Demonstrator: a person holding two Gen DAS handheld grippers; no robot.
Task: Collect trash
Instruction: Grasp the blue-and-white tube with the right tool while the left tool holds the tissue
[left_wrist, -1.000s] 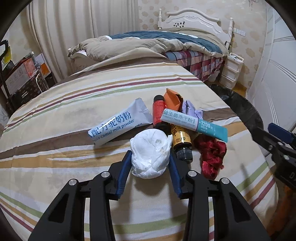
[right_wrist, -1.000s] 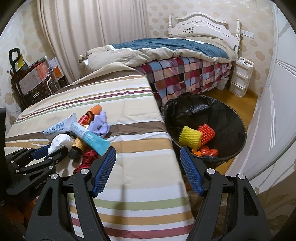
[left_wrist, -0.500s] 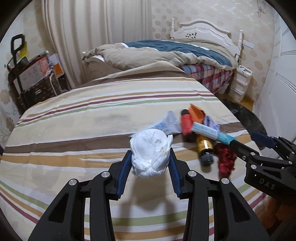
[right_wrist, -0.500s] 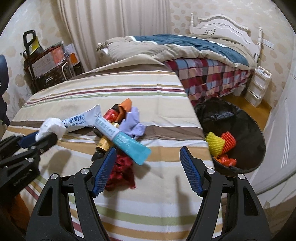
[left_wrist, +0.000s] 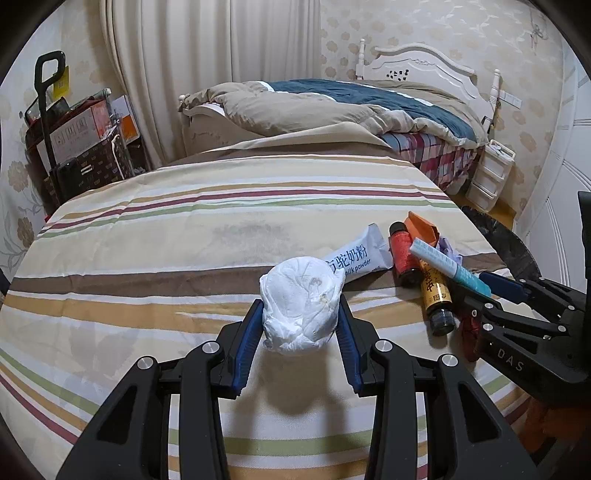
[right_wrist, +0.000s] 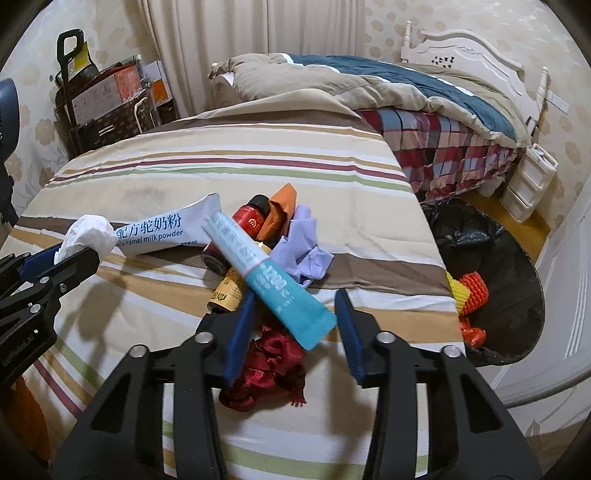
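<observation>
My left gripper (left_wrist: 299, 306) is shut on a crumpled white tissue wad (left_wrist: 299, 295), held just above the striped bedspread (left_wrist: 184, 258). In the right wrist view my right gripper (right_wrist: 295, 295) hangs over the trash pile, its jaws closing. The teal end of a long sachet (right_wrist: 288, 291) lies between the pads, still flat and resting on the pile. Under it are a brown bottle (right_wrist: 225, 291) and a dark red cloth (right_wrist: 269, 362). A white milk powder sachet (right_wrist: 155, 232), a red bottle (right_wrist: 253, 218), an orange wrapper (right_wrist: 280, 206) and crumpled purple paper (right_wrist: 306, 251) lie beside them.
A black-lined bin (right_wrist: 517, 266) stands on the floor off the bed's right edge, holding yellow and orange foam nets (right_wrist: 469, 291). A second bed with a rumpled duvet (left_wrist: 332, 107) lies behind. Boxes and a trolley (left_wrist: 74, 147) stand at the far left.
My right gripper swung left from over the bin to the pile and narrowed its jaws around the teal sachet end. My left gripper drew back and left with the tissue wad.
</observation>
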